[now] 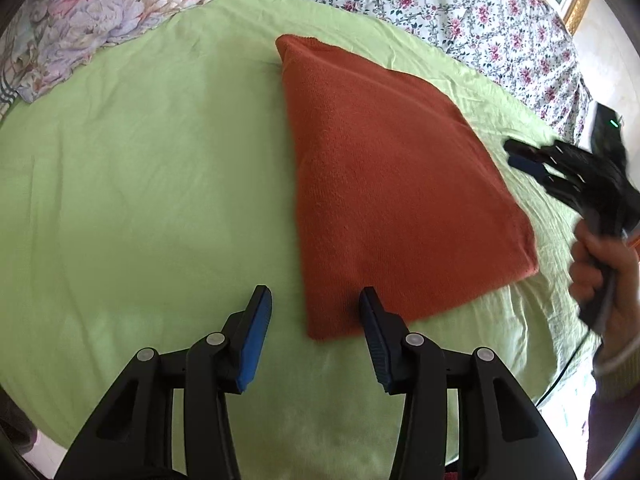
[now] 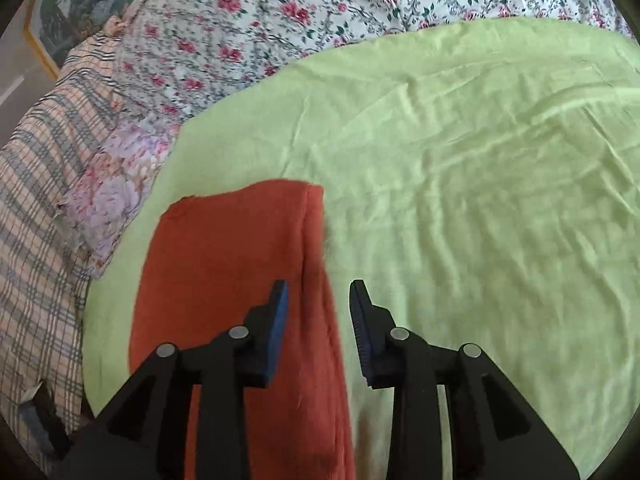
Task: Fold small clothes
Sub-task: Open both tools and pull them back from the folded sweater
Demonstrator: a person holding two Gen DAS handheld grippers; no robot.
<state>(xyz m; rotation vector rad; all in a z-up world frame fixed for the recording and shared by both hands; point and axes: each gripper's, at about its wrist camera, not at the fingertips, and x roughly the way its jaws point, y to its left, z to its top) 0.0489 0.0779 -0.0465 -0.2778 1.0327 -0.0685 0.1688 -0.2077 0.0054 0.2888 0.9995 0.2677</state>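
A rust-orange cloth (image 1: 392,184) lies folded flat on the light green sheet (image 1: 140,180). My left gripper (image 1: 316,308) is open and empty, its jaws straddling the cloth's near left corner just above it. My right gripper (image 2: 320,300) is open and empty above the cloth's right edge (image 2: 316,248); the cloth (image 2: 224,264) spreads to its left. The right gripper also shows in the left wrist view (image 1: 532,160), held by a hand beyond the cloth's right side.
A floral bedspread (image 1: 440,4) lies beyond the green sheet. A floral pillow (image 2: 116,184) and a plaid cloth (image 2: 40,208) lie on the left in the right wrist view. A framed picture (image 2: 60,4) hangs behind.
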